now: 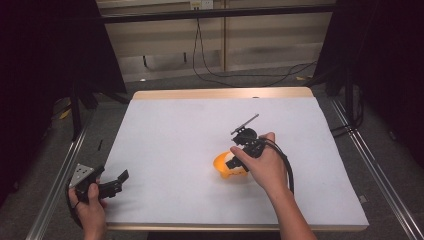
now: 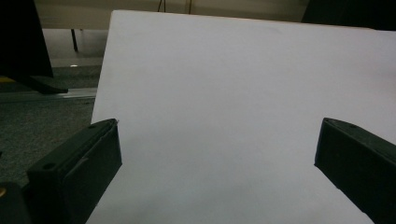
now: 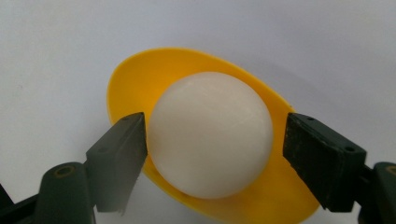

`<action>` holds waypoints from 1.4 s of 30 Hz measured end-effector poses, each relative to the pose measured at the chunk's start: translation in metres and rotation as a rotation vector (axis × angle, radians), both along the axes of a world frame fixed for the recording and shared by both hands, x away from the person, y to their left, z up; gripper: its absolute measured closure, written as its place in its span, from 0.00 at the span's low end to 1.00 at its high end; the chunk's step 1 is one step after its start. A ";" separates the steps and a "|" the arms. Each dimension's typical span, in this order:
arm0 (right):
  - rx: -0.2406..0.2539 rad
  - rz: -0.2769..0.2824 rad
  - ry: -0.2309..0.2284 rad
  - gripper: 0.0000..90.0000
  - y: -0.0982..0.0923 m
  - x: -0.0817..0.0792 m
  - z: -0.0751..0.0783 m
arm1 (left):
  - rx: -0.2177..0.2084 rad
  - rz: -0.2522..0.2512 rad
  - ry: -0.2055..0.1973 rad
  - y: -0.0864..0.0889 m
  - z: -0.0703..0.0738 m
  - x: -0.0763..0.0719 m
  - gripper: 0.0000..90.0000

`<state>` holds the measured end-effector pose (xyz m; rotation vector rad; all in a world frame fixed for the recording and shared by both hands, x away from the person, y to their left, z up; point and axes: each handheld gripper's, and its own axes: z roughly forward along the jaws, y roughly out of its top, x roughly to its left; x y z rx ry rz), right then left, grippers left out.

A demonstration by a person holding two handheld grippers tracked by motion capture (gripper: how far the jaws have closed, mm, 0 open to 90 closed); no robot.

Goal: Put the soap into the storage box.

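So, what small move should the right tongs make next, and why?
Probably open a little wider, then lift straight away. In the right gripper view the white ball already sits in the yellow bowl, and the right tongs straddle it: a gap shows at one jaw, the other is close or touching. The left tongs wait open over the table.

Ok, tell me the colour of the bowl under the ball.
Yellow; the bowl shows best in the right gripper view.

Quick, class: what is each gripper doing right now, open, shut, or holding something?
Left gripper: open, nothing between its jaws, over the white table.
Right gripper: open around the white ball in the yellow bowl; no firm grip.
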<state>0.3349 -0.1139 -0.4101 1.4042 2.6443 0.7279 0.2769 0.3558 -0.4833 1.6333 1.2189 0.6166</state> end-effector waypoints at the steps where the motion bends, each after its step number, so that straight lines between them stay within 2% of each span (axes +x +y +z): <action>1: 0.005 -0.002 0.000 0.21 -0.002 -0.001 0.001 | 0.001 0.001 0.000 0.000 0.000 0.000 0.00; 5: 0.013 -0.014 -0.033 0.11 -0.012 -0.005 0.002 | -0.001 -0.003 -0.001 0.000 0.000 0.000 0.00; 11: 0.065 -0.048 -0.152 0.00 -0.032 -0.014 0.006 | 0.003 0.000 -0.001 0.000 0.000 0.000 0.00; 14: 0.081 -0.053 -0.207 0.00 -0.040 -0.019 0.007 | 0.003 0.001 -0.001 -0.001 0.000 0.000 0.00; 16: 0.114 -0.064 -0.229 0.00 -0.047 -0.022 0.006 | 0.003 0.001 -0.002 -0.001 0.000 0.000 0.00; 21: 0.139 -0.070 -0.296 0.00 -0.063 -0.030 0.005 | 0.010 -0.002 -0.001 0.000 0.000 0.000 0.01; 27: 0.173 -0.097 -0.342 0.00 -0.084 -0.039 0.001 | 0.009 -0.001 -0.002 -0.001 0.000 0.000 0.00; 38: 0.170 -0.158 -0.387 0.00 -0.119 -0.056 -0.014 | 0.022 0.000 -0.005 -0.001 0.000 0.000 0.01; 40: 0.181 -0.164 -0.385 0.00 -0.124 -0.057 -0.019 | 0.022 0.000 -0.006 -0.001 0.000 0.000 0.00; 42: 0.166 -0.173 -0.388 0.00 -0.130 -0.060 -0.024 | 0.023 0.000 -0.006 -0.001 0.000 0.000 0.01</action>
